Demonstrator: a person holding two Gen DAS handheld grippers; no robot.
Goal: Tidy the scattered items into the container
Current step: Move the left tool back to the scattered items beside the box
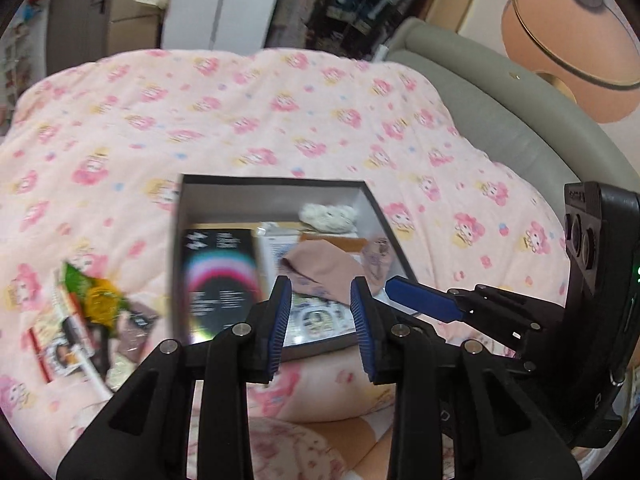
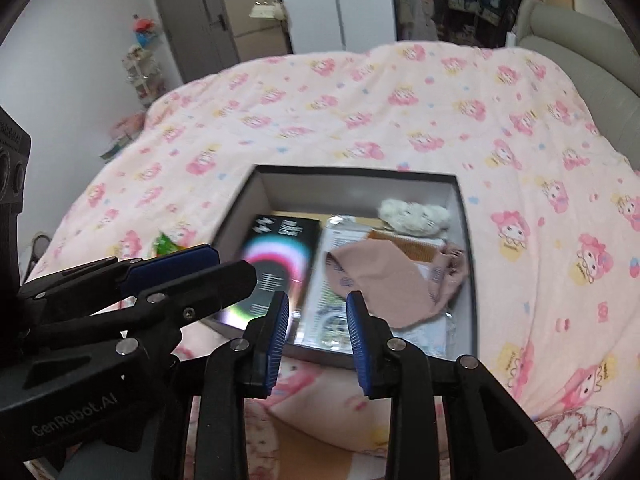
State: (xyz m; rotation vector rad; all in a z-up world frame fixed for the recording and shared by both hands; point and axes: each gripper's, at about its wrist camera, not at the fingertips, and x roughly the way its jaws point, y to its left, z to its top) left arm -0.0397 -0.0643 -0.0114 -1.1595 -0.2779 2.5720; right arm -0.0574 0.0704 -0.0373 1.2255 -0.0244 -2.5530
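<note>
Both grippers hover at lower centre, left (image 1: 320, 320) and right (image 2: 318, 328), jaws parted and empty. The box (image 2: 466, 248) lies mid-frame on the quilt (image 2: 360, 112), long axis running up-frame.

Left gripper (image 1: 320, 320): jaws parted, nothing between the blue pads, held above the near edge of the box (image 1: 180, 216).
Box: open, dark-rimmed, on the pink quilt (image 1: 240, 120), ahead of the jaws. Contents: black packet (image 1: 222, 276) ahead-left; pink cloth (image 1: 320, 268) straight ahead; white plush toy (image 1: 328, 214) beyond.
Loose items (image 1: 88, 320): left of the jaws, on the quilt.
Right gripper (image 1: 424, 304): right of the jaws; only one blue finger shows.
</note>
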